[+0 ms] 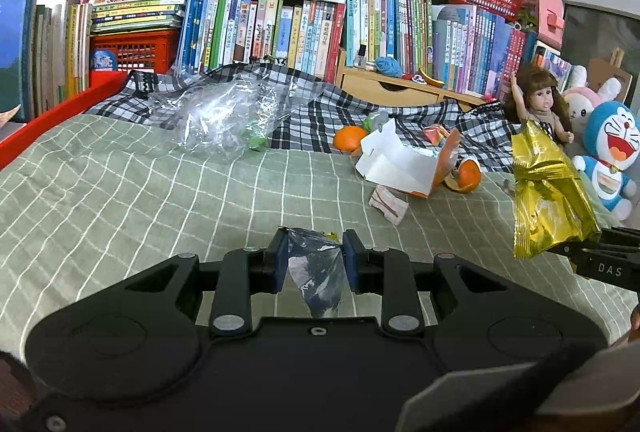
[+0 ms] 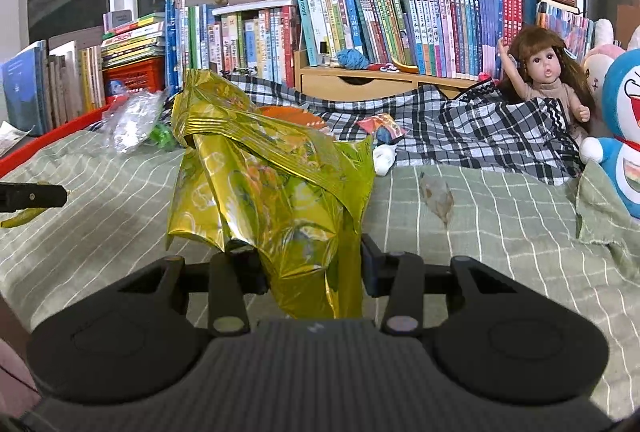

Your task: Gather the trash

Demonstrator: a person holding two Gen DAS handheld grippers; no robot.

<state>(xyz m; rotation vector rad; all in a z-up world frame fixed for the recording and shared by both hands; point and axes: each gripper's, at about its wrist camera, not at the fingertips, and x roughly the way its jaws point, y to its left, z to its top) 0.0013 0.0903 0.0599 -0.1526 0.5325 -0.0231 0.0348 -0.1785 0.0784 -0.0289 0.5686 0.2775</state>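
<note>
My left gripper (image 1: 314, 260) is shut on a crumpled silvery wrapper (image 1: 316, 272), pinched between its blue pads above the green checked bedsheet (image 1: 140, 191). My right gripper (image 2: 314, 264) is shut on a large gold foil snack bag (image 2: 272, 183), which stands up and hides much of the bed behind it. In the left wrist view that gold foil snack bag (image 1: 548, 191) hangs at the right from the right gripper (image 1: 576, 246). On the bed lie a clear plastic bag (image 1: 224, 115), a torn white carton (image 1: 396, 163), orange peels (image 1: 466, 175) and a pink-white wrapper (image 1: 388, 205).
A checked blanket (image 2: 480, 127) is bunched along the back. A doll (image 2: 548, 71) and a blue plush toy (image 2: 624, 135) sit at the right. Rows of books (image 1: 280, 27) line the wall, and a red rail (image 1: 60, 111) edges the bed's left. A brownish scrap (image 2: 438, 195) lies on the sheet.
</note>
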